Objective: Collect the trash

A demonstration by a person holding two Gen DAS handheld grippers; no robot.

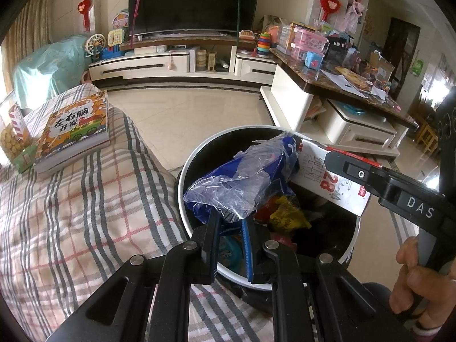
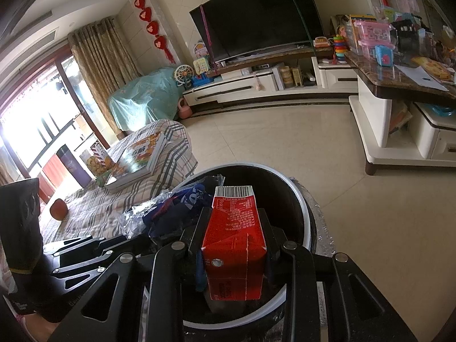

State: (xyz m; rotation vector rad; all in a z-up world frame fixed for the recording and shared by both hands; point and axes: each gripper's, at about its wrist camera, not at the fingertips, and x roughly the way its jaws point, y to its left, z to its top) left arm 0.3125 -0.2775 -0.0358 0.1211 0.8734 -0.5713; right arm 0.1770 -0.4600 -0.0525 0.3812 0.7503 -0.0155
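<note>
Black gripper linkages fill the bottom of both wrist views, and everything else is placed here against the round trash bin [image 1: 199, 154] with its pale rim.

Directly over the bin's near rim, the left gripper [image 1: 232, 228] has its fingers pinched together on a crumpled blue and clear plastic wrapper [image 1: 242, 176], which stands up above the bin mouth. Just right of it, also above the opening, the right gripper [image 2: 235, 219] is clamped on a red and white drink carton [image 2: 236, 233]; its fingers press the carton's two side faces, and the barcoded end points toward the bin's far wall. Wrapper and carton nearly touch; whether they actually meet I cannot tell. A hand [image 1: 413, 279] grips the right tool's handle at the bin's right side.

Inside the bin lie yellow and red wrappers [image 1: 287, 211].

Left of the bin, its rim sits close against the edge of a plaid-covered sofa [image 1: 85, 213], where a children's book [image 1: 74, 131] and a snack box [image 1: 14, 136] rest well back from that edge. Right of the bin and beyond it stands a marble-topped coffee table [image 1: 327, 82], cluttered, its white base corner near the far rim. Beyond the bin, open tiled floor [image 1: 182, 114] runs to the TV stand [image 1: 159, 65].
</note>
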